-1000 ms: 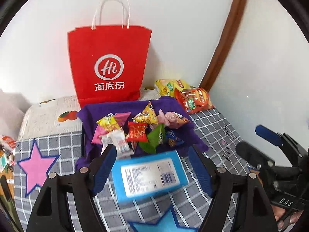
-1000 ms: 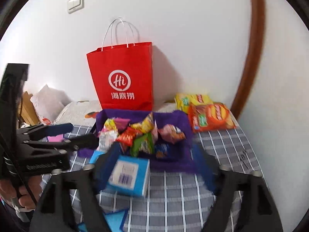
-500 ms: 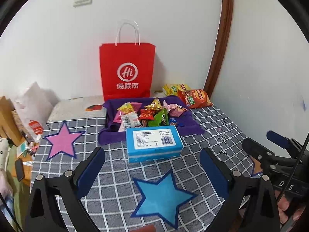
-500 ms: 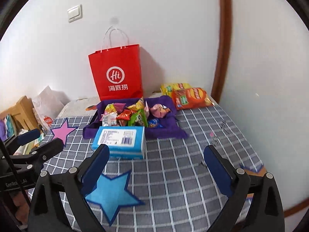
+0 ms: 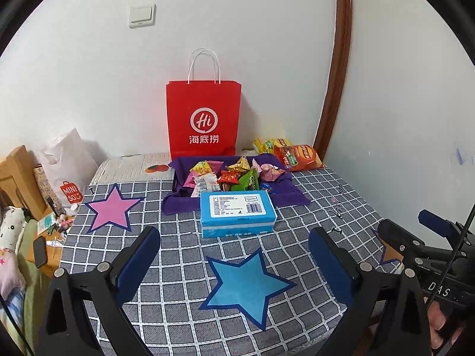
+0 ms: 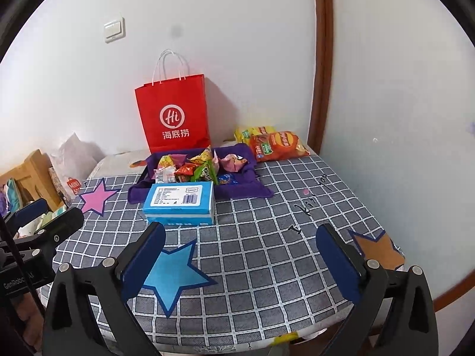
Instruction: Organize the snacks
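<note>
2 bright, evenly lit fisheye views w/ black vignette corners. Straight lines bow near edges. Red bag [image 5: 203, 118] glows oversaturated, casting a soft shadow rightward on the white wall [image 6: 267, 44]. Center sharp; no motion blur.

Bare checked tablecloth [image 5: 184, 255] up front, blue tissue box [image 5: 236, 212] blocking the snack tray [image 5: 289, 191], red paper bag [image 5: 203, 118] behind

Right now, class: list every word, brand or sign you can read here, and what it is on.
"Hi" and "海底捞": red paper bag.
"MINISO": white plastic bag.
"DAS": right gripper's body.
"GenRobo…": left gripper's body.
Blue box label, barcode, snack packets, chip bags: too small.
</note>
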`<state>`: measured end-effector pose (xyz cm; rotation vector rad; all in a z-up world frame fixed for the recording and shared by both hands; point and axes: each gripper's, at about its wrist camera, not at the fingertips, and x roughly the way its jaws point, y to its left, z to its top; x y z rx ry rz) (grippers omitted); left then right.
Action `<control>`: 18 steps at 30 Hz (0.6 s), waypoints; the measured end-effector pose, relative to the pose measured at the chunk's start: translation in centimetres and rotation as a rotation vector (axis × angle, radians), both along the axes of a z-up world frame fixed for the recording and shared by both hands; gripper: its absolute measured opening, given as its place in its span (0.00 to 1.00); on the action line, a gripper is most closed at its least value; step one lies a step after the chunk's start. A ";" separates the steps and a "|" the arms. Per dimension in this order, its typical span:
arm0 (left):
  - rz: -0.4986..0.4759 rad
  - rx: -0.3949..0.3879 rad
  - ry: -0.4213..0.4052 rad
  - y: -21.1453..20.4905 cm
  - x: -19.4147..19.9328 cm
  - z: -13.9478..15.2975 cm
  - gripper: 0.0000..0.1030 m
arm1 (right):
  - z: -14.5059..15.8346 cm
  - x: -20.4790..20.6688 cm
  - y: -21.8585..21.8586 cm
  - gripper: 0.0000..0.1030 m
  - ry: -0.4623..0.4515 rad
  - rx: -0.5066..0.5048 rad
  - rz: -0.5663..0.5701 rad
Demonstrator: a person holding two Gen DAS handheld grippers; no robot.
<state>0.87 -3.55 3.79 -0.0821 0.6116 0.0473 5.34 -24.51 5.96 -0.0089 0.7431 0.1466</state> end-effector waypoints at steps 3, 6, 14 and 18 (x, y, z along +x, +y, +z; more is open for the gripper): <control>0.003 0.003 -0.007 -0.2 -0.3 0.2 0.98 | 0.4 -0.4 0.2 0.97 -0.011 -0.003 0.005; 0.000 -0.001 -0.006 -0.3 -0.5 0.2 0.98 | 0.7 -0.8 0.3 0.97 -0.023 -0.006 0.009; 0.000 -0.004 -0.009 -0.3 -0.8 0.2 0.98 | 0.9 -1.2 0.6 0.97 -0.034 -0.013 0.012; 0.002 -0.007 -0.008 -0.3 -0.8 0.2 0.98 | 1.0 -1.3 0.6 0.97 -0.038 -0.014 0.012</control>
